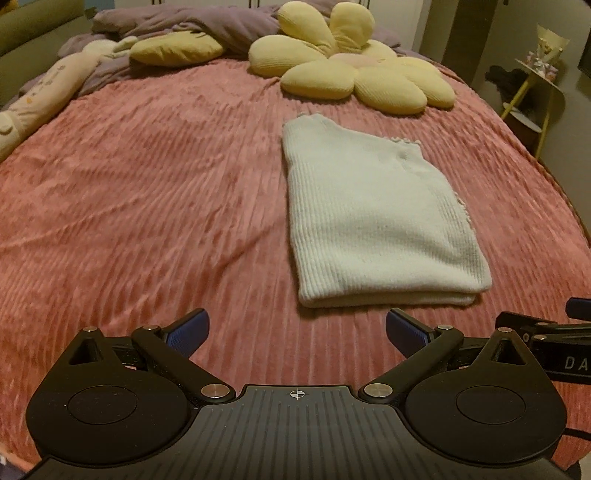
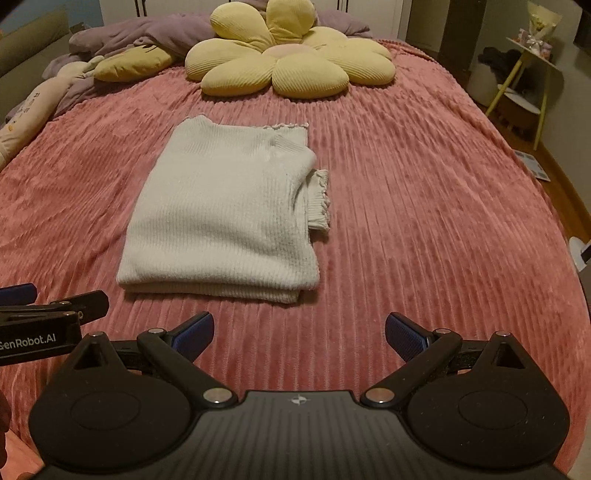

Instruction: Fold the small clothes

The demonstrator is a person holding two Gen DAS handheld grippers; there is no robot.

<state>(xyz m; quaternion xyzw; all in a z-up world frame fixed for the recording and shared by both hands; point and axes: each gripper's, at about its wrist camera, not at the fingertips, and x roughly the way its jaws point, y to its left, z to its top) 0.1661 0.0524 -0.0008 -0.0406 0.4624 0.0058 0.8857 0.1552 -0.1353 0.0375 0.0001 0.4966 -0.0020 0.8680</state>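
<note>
A white ribbed knit top (image 1: 373,218) lies folded into a rectangle on the pink bedspread (image 1: 147,206). It also shows in the right wrist view (image 2: 225,218), with a frilled cuff sticking out at its right side. My left gripper (image 1: 297,330) is open and empty, just short of the top's near edge. My right gripper (image 2: 299,332) is open and empty, near the top's near right corner. Each gripper shows at the edge of the other's view: the right gripper (image 1: 576,314) and the left gripper (image 2: 22,295).
A yellow flower-shaped cushion (image 1: 354,70) and a purple quilt (image 1: 192,26) lie at the head of the bed. A long cream plush (image 1: 33,107) lies along the left edge. A small yellow-legged side table (image 2: 524,74) stands by the bed on the right.
</note>
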